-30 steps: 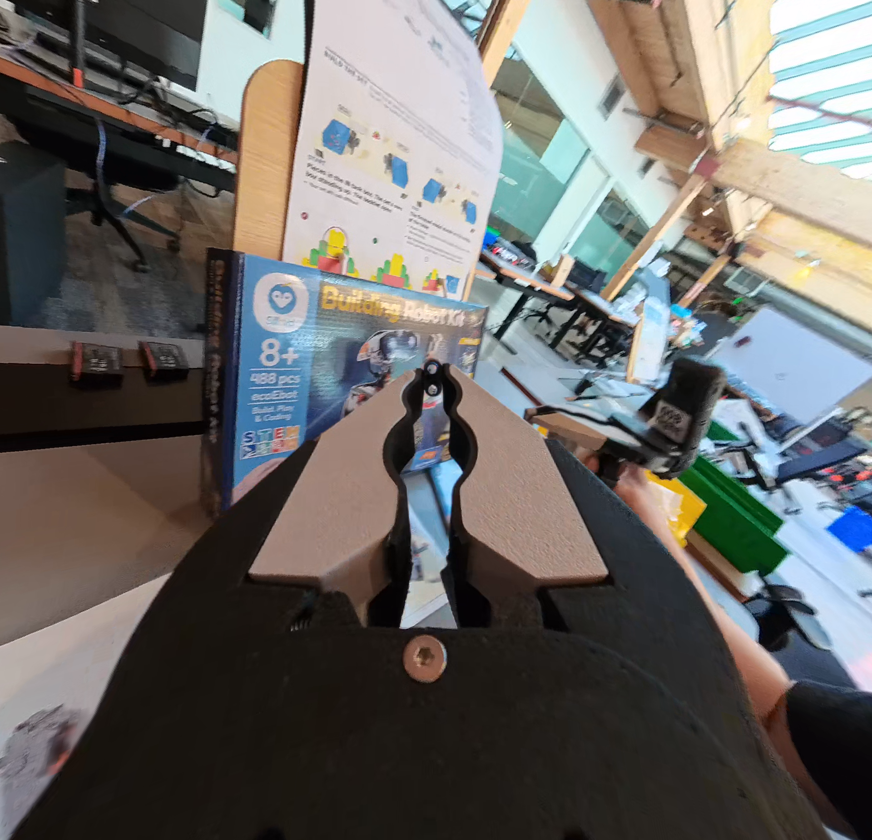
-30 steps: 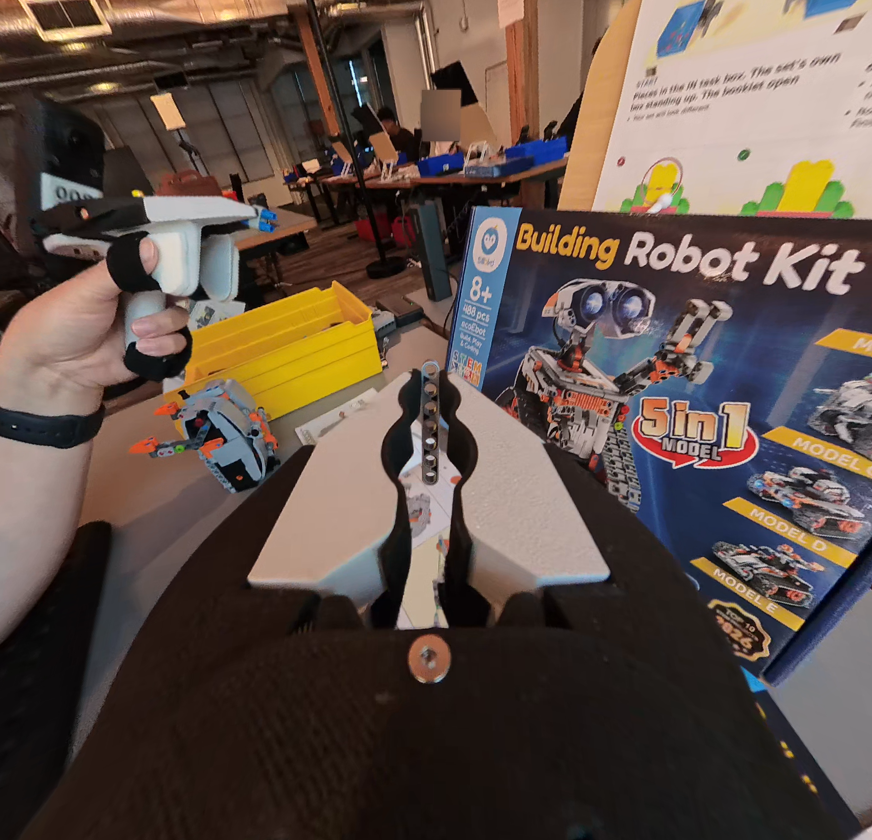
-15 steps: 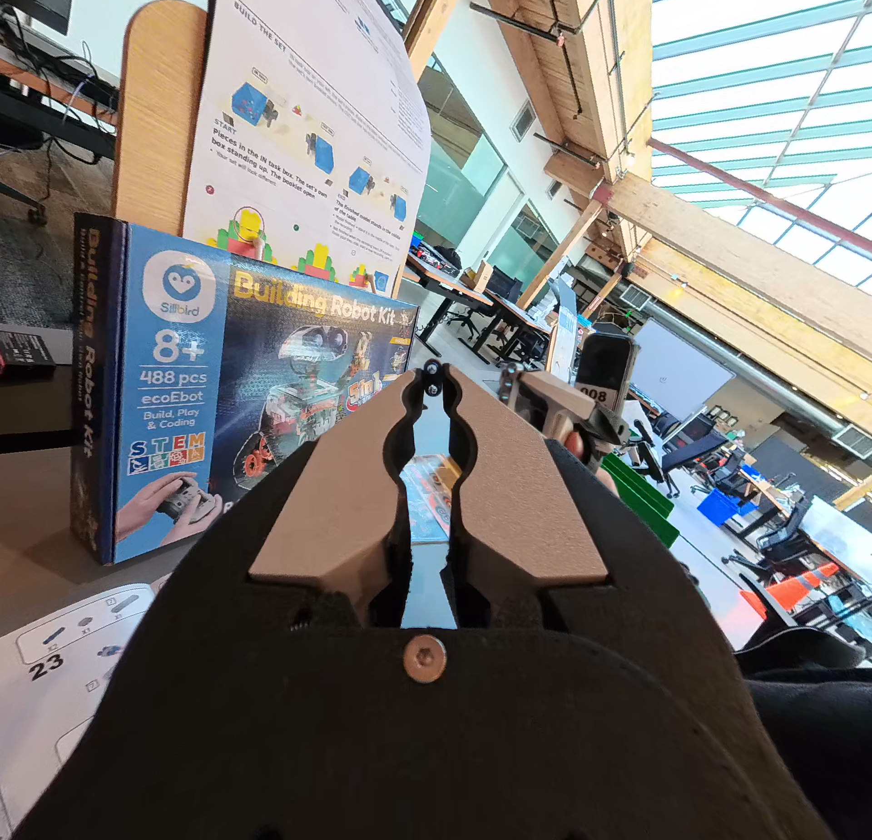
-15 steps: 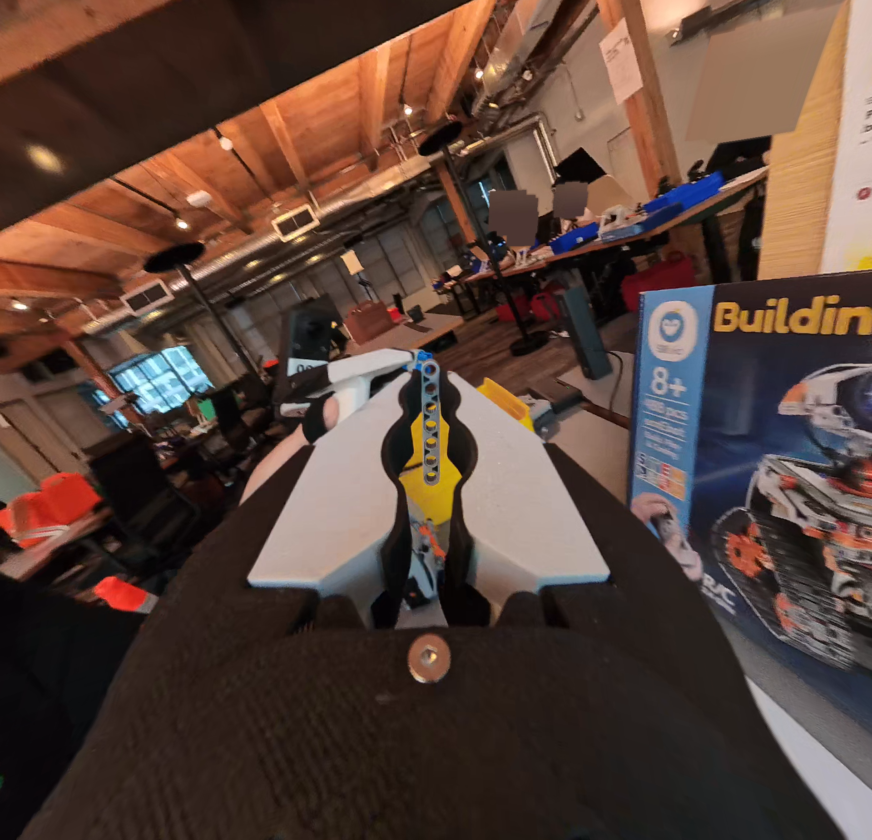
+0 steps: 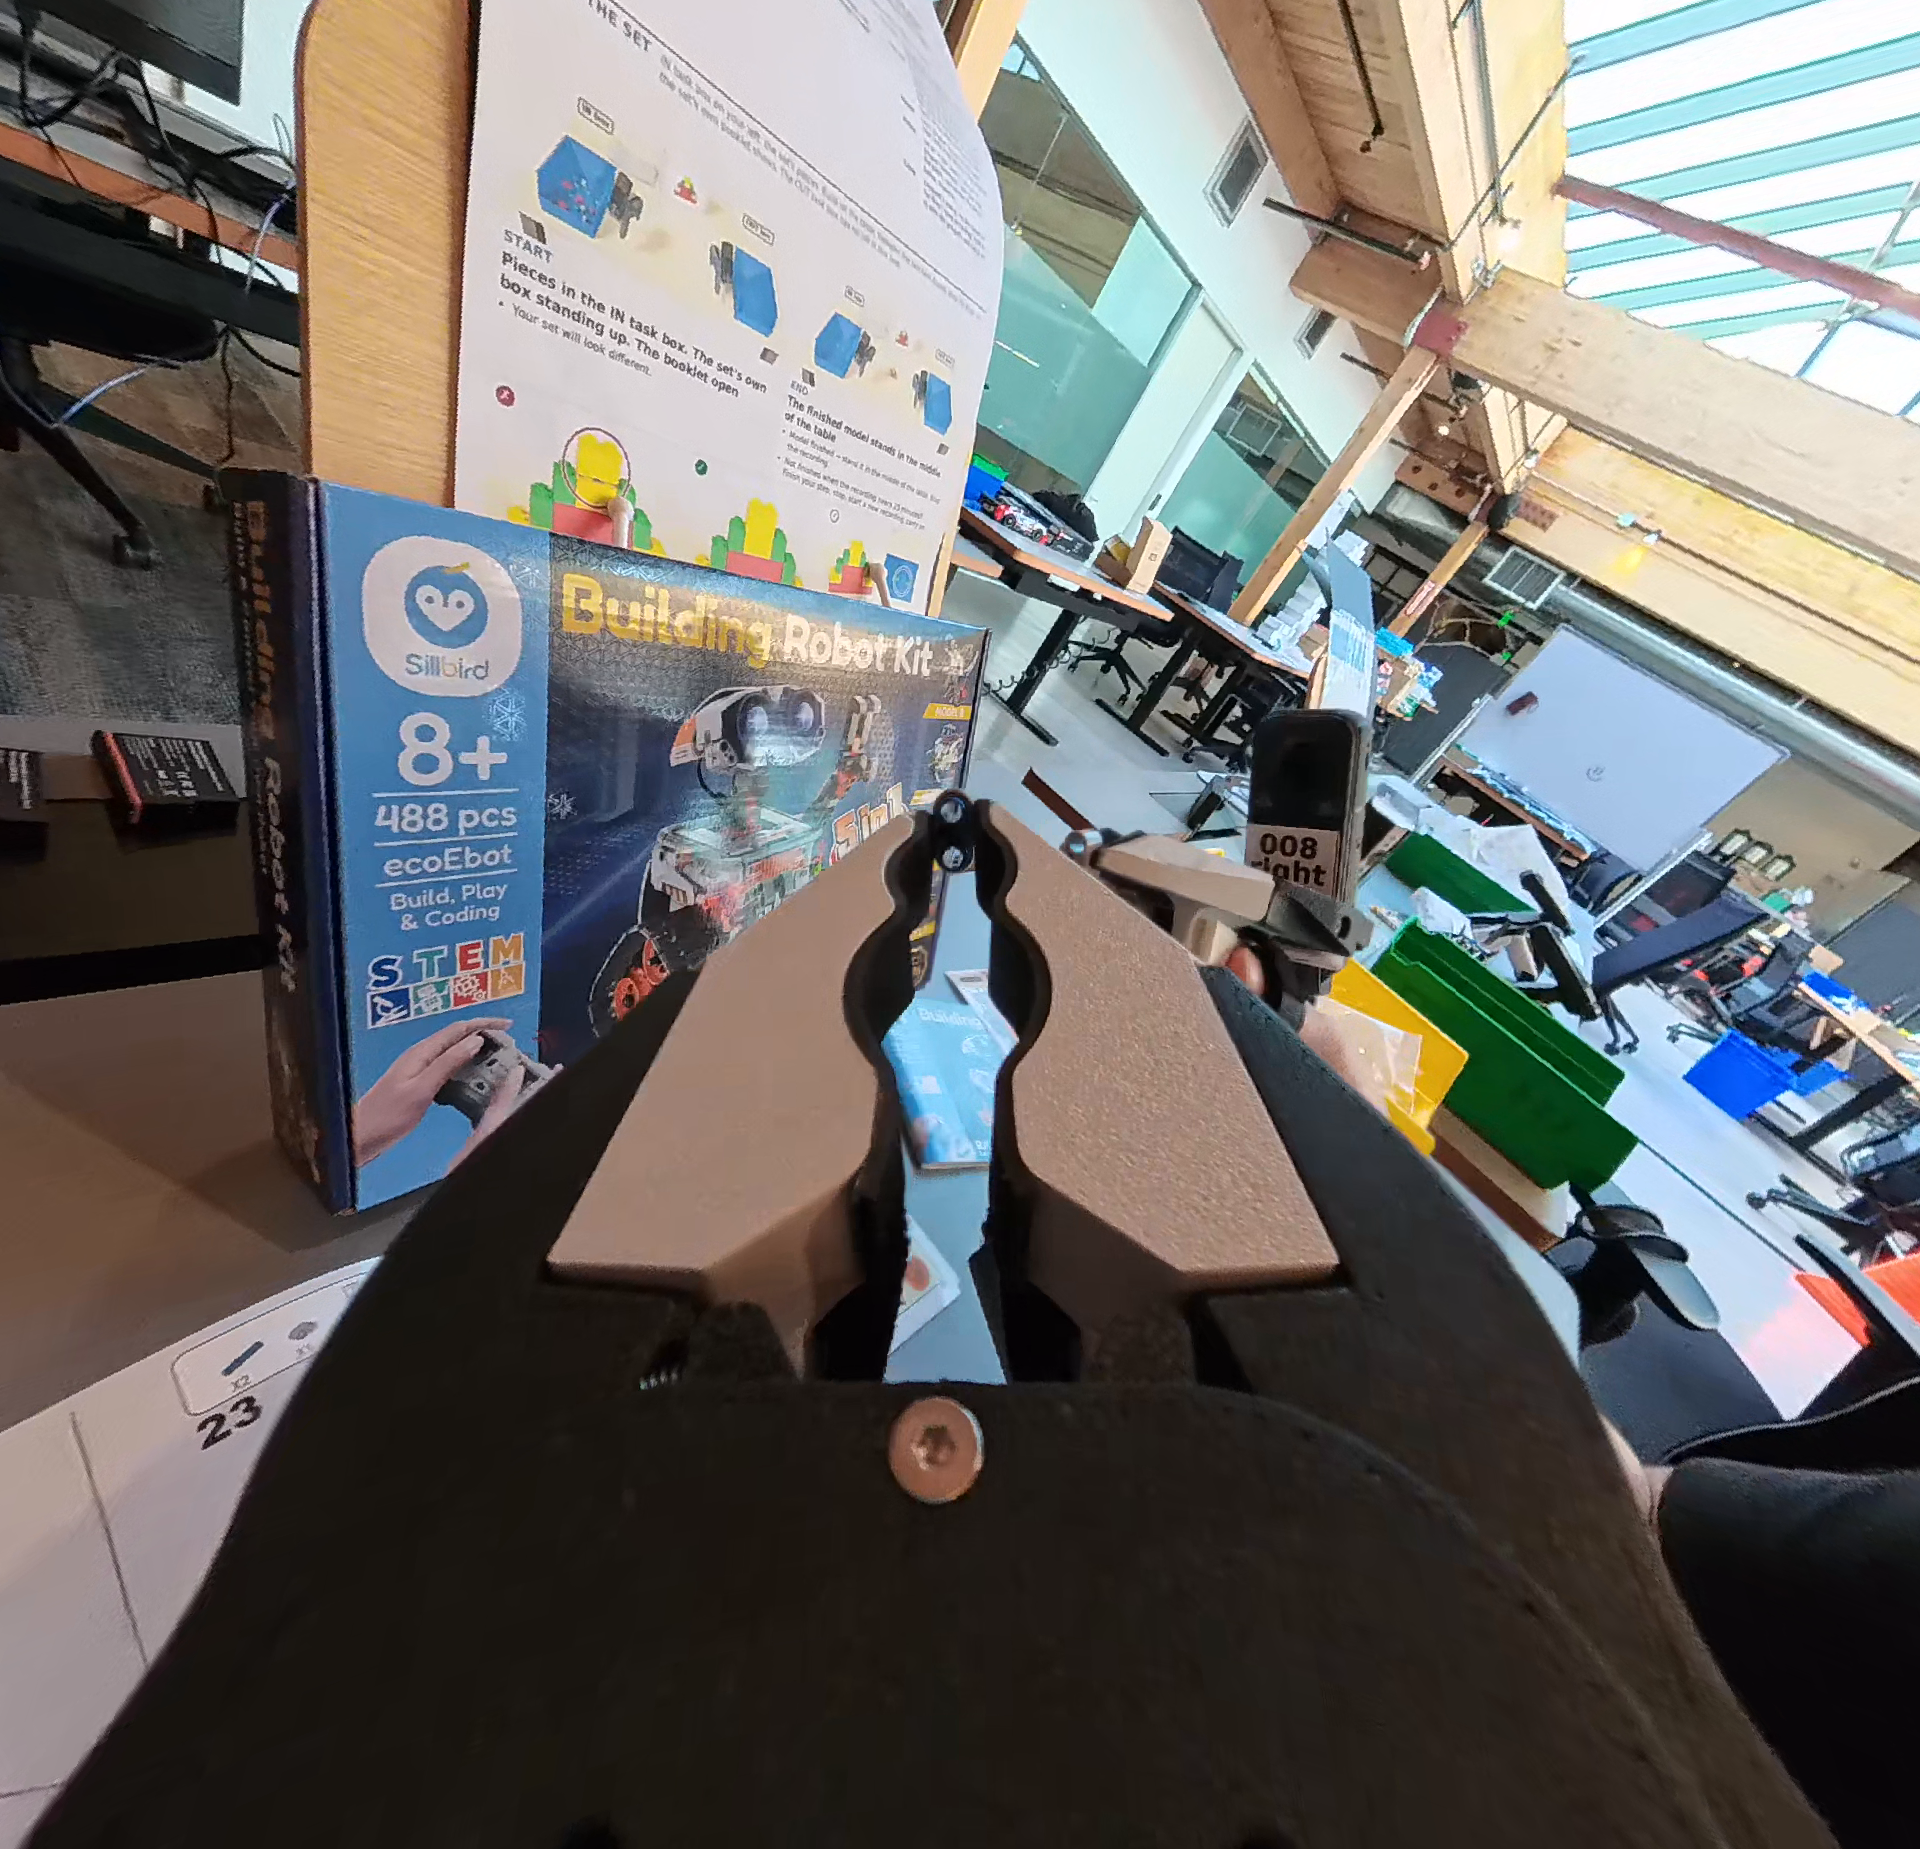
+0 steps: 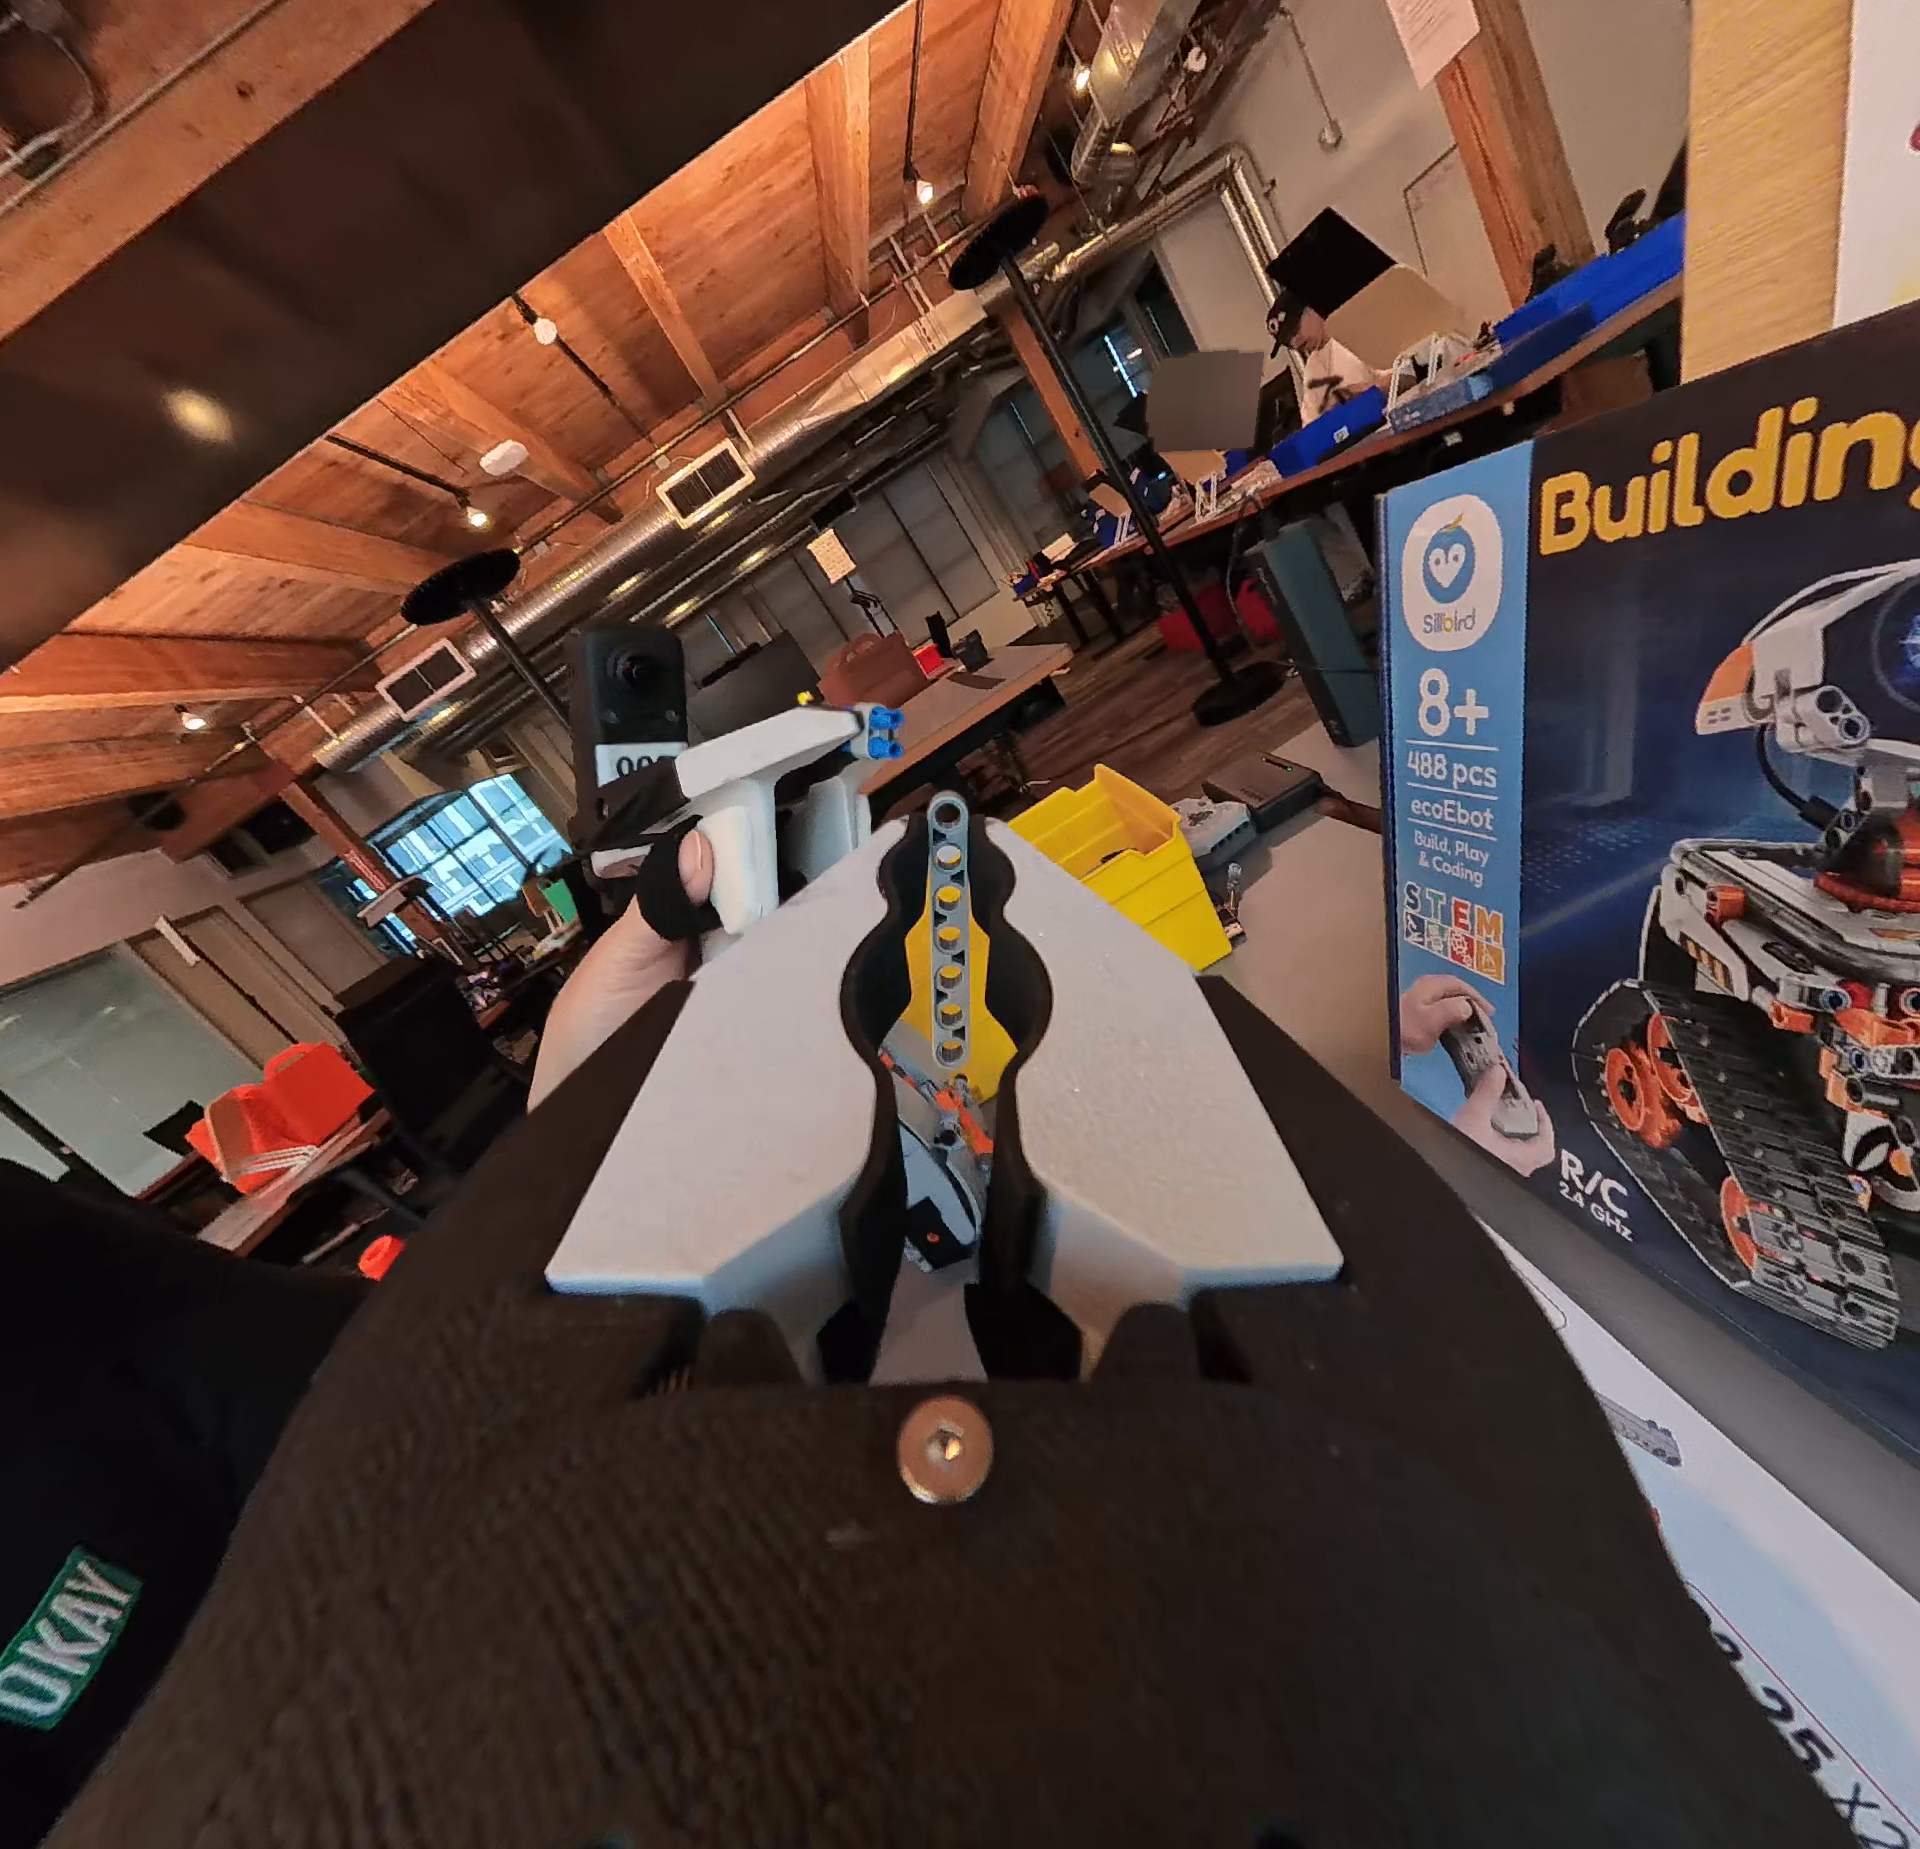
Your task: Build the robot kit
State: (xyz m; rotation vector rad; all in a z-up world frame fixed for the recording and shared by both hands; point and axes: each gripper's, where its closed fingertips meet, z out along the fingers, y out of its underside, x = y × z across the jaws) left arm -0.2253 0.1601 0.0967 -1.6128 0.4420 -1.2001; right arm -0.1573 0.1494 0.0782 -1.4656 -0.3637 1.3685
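Observation:
My left gripper point(image 5: 951, 831) is shut on a small connector piece point(image 5: 952, 849) at its tips. In the right wrist view that piece looks blue point(image 6: 878, 743) and sticks out of the left gripper's tip. My right gripper point(image 6: 948, 825) is shut on a grey beam with holes point(image 6: 948, 952), held lengthwise between the fingers. Both grippers are raised above the table with their tips close together. The right gripper also shows in the left wrist view point(image 5: 1086, 845). A partly built grey and orange model point(image 6: 948, 1160) lies below the right gripper.
A blue robot kit box point(image 5: 623, 812) stands upright on the table, also in the right wrist view point(image 6: 1662, 864). A printed sheet on a wooden board point(image 5: 727, 241) stands behind it. A yellow bin point(image 6: 1127, 864), a green bin point(image 5: 1507, 1056), a booklet point(image 5: 940, 1082) and a printed page point(image 5: 104, 1508) are nearby. Some 8 cm of space lies between my two pairs of fingers.
The right view has swung up and left, away from the box toward the room. The two grippers have come closer together. Each still holds its piece.

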